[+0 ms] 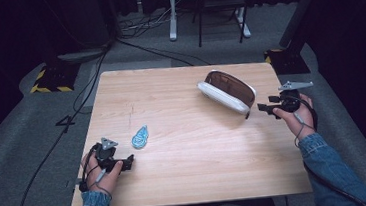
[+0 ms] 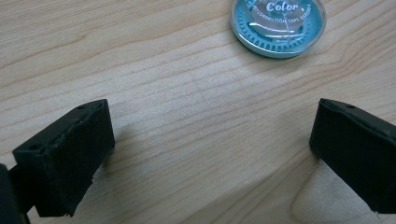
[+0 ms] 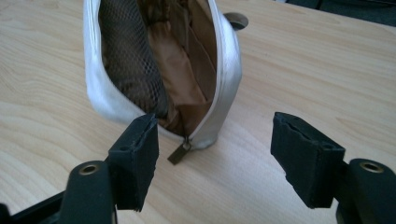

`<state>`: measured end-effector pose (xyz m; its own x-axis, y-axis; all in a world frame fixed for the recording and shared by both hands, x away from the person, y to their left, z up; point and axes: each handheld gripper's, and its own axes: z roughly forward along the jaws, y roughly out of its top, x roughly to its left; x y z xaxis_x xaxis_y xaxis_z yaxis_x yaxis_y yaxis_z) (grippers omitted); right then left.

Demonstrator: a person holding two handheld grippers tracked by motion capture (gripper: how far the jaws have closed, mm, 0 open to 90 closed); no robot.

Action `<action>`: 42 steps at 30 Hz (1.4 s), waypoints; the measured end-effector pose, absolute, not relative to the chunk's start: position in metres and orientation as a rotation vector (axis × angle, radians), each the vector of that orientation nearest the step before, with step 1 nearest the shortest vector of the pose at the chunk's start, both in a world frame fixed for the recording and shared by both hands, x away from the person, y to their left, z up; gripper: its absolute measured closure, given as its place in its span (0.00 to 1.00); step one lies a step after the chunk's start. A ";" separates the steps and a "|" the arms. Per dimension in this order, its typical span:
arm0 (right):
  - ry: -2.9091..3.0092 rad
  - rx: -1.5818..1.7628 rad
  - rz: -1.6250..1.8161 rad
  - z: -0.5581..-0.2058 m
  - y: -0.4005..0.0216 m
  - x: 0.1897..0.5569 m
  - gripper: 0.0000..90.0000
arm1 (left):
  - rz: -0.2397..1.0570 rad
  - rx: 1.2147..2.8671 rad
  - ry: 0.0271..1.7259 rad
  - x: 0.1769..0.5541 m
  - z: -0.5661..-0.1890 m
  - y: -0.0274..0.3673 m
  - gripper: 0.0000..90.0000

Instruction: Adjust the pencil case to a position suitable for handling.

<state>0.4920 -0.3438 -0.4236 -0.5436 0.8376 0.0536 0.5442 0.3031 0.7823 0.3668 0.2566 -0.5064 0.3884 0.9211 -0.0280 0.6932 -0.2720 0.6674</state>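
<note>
Pale wooden table, square-cornered, set on grey carpet. Toward its far right, a white pouch lying unzipped, mouth gaping, brown lining and dark mesh pocket visible inside; in the right gripper view, the same pouch straight ahead, its small brown zipper pull resting on the wood at the near end. Just beside that end, at the table's right edge, the right gripper in a denim-sleeved hand, jaws spread wide, nothing between them, pads clear of the fabric; in its own view the left jaw in front of the pouch's near corner, contact not discernible. Near the front left corner, the left gripper, low over the wood, jaws likewise spread and empty. Just beyond it, well apart from the pouch, a small teal correction tape, its clear round casing printed "Color", flat on the table.
</note>
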 end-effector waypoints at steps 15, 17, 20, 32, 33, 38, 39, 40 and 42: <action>2.228 1.251 1.064 -0.421 -0.330 0.537 0.33 | 0.493 2.055 1.377 0.367 -0.506 0.256 0.00; 2.229 1.255 1.066 -0.423 -0.329 0.541 0.33 | 0.492 2.056 1.376 0.367 -0.506 0.256 0.00; 2.223 1.268 1.091 -0.428 -0.329 0.546 0.33 | 0.492 2.056 1.377 0.367 -0.506 0.256 0.00; 2.267 1.252 1.145 -0.452 -0.324 0.559 0.37 | 0.490 2.057 1.374 0.367 -0.506 0.256 0.00; 2.270 1.251 1.136 -0.453 -0.324 0.560 0.37 | 0.491 2.058 1.374 0.367 -0.506 0.256 0.00; 2.271 1.269 1.119 -0.458 -0.322 0.565 0.39 | 0.491 2.057 1.374 0.367 -0.506 0.256 0.00; 2.275 1.263 1.117 -0.458 -0.322 0.565 0.41 | 0.491 2.057 1.374 0.367 -0.506 0.256 0.00; 2.280 1.258 1.111 -0.458 -0.321 0.565 0.43 | 0.490 2.058 1.373 0.368 -0.506 0.256 0.00; 2.293 1.239 1.091 -0.458 -0.319 0.567 0.45 | 0.491 2.059 1.372 0.368 -0.506 0.256 0.00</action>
<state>0.5668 -0.3188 -0.4585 -0.5756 0.8141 0.0777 0.5739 0.3344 0.7475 0.3676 0.2565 -0.5063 0.3944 0.9185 -0.0277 0.6927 -0.2774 0.6658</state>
